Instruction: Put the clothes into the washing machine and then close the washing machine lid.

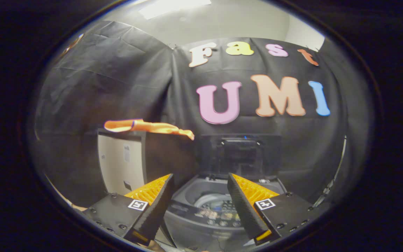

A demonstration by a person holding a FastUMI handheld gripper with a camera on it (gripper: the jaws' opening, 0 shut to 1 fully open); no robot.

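Note:
An orange garment point(149, 126) lies flat on top of a box-like cabinet point(122, 162), up and to the left beyond my fingers. A grey top-loading washing machine point(201, 210) stands just ahead and below, with its dark lid point(240, 154) raised upright behind the drum opening point(215, 203). My gripper point(199, 182) is open above the machine's front, with nothing between its fingers.
Black cloth walls close the booth behind and on both sides. The cabinet with a pale side panel stands directly left of the washing machine. A control panel point(219, 218) with buttons runs along the machine's near rim.

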